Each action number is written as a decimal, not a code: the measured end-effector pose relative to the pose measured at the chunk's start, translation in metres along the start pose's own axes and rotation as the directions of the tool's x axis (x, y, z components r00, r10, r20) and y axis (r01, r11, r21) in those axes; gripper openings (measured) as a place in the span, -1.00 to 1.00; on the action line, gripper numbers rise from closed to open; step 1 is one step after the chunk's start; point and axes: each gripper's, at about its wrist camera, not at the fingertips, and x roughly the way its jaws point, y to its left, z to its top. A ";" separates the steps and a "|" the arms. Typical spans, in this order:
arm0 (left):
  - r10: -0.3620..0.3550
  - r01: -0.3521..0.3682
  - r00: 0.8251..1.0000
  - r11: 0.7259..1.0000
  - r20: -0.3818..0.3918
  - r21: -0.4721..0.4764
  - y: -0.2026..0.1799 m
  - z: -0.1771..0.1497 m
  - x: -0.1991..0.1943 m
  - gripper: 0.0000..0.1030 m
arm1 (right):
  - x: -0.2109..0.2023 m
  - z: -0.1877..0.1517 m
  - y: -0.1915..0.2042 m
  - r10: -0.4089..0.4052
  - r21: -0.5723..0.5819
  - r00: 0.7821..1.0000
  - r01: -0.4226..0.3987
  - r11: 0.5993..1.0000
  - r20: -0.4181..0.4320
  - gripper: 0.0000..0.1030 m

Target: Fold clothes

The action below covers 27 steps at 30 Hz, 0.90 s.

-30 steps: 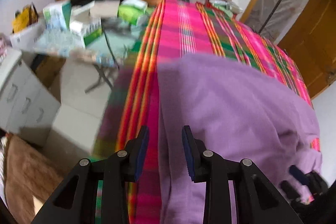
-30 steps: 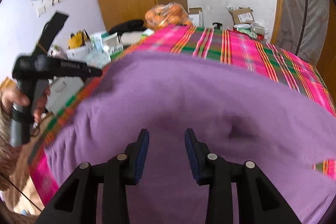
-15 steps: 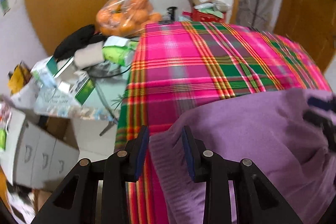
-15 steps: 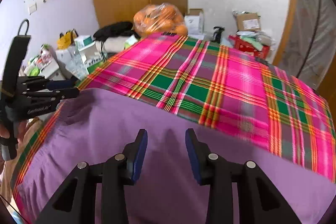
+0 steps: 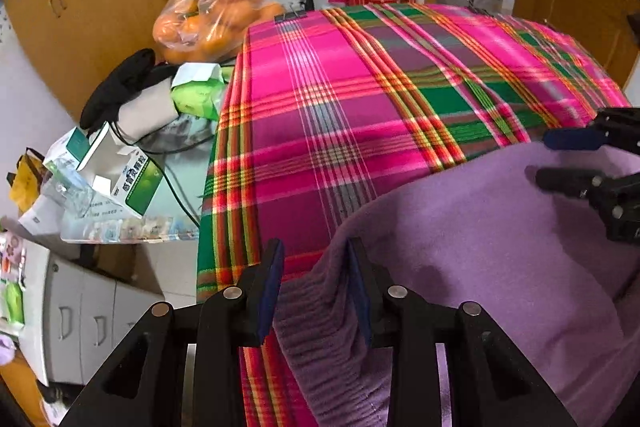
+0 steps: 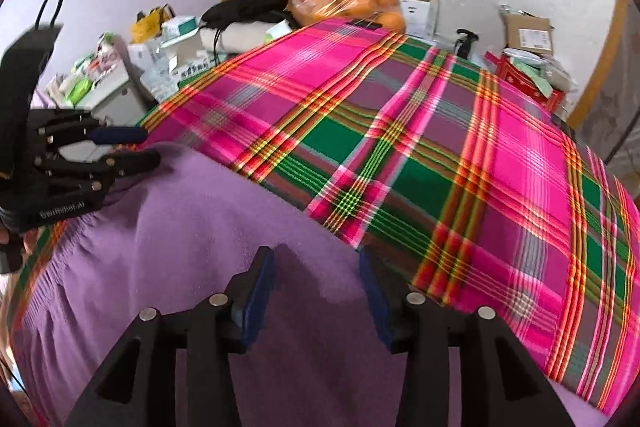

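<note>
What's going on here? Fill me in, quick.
A person is folding a purple garment on a plaid-covered table, with a handheld gripper in each hand. The left gripper straddles the garment's ribbed corner with its jaws apart. The right gripper hovers open over the garment's far edge. Neither has clamped down. The garment covers the near part of the table.

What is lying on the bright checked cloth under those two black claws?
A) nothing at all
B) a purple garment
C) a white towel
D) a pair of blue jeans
B: a purple garment covers the near part of the pink and green plaid cloth, with the open left gripper at its ribbed edge and the open right gripper over it.
</note>
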 end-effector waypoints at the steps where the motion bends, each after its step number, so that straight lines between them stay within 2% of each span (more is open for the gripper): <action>1: -0.004 0.004 1.000 1.000 -0.002 0.002 0.000 0.001 0.001 -0.33 | 0.002 0.001 0.000 0.007 -0.008 1.000 -0.007 1.000 -0.004 -0.10; 7: -0.013 0.013 1.000 1.000 0.013 0.008 -0.002 0.006 0.003 -0.26 | 0.007 0.004 0.001 0.031 -0.013 0.999 -0.030 0.999 0.015 0.07; 12: -0.113 0.113 0.994 0.993 0.001 -0.044 0.008 0.004 0.004 -0.26 | 0.007 0.004 0.001 0.034 -0.010 0.999 -0.033 0.999 0.025 0.07; 16: -0.147 0.147 0.989 0.989 0.006 0.028 0.001 0.002 0.002 -0.26 | 0.007 0.002 0.001 0.026 -0.007 0.999 -0.026 1.000 0.037 0.08; 22: -0.185 0.185 0.983 0.982 0.008 0.040 -0.001 -0.001 0.000 -0.26 | 0.006 0.001 0.003 0.015 -0.002 0.999 -0.015 1.000 0.033 0.01; 23: -0.186 0.186 0.982 0.982 0.007 0.040 -0.001 -0.001 0.000 -0.26 | 0.005 0.001 0.003 0.014 0.001 0.999 -0.014 1.000 0.034 -0.12; 24: -0.184 0.184 0.983 0.982 0.007 0.042 -0.001 0.000 0.000 -0.26 | 0.004 0.000 0.004 0.020 0.004 0.999 -0.020 1.000 0.037 -0.48; 25: -0.183 0.182 0.983 0.982 0.008 0.043 -0.001 0.000 0.000 -0.29 | 0.003 -0.001 0.005 0.028 0.007 0.999 -0.029 1.000 0.041 -0.69; 26: -0.185 0.185 0.983 0.982 0.011 0.038 -0.002 0.000 0.000 -0.41 | 0.002 -0.001 0.008 0.018 -0.002 0.999 -0.018 1.000 0.043 -0.83; 27: -0.188 0.187 0.982 0.982 0.017 0.033 -0.002 -0.001 -0.001 -0.56 | 0.001 -0.002 0.012 0.001 -0.013 0.999 -0.001 1.000 0.045 -0.85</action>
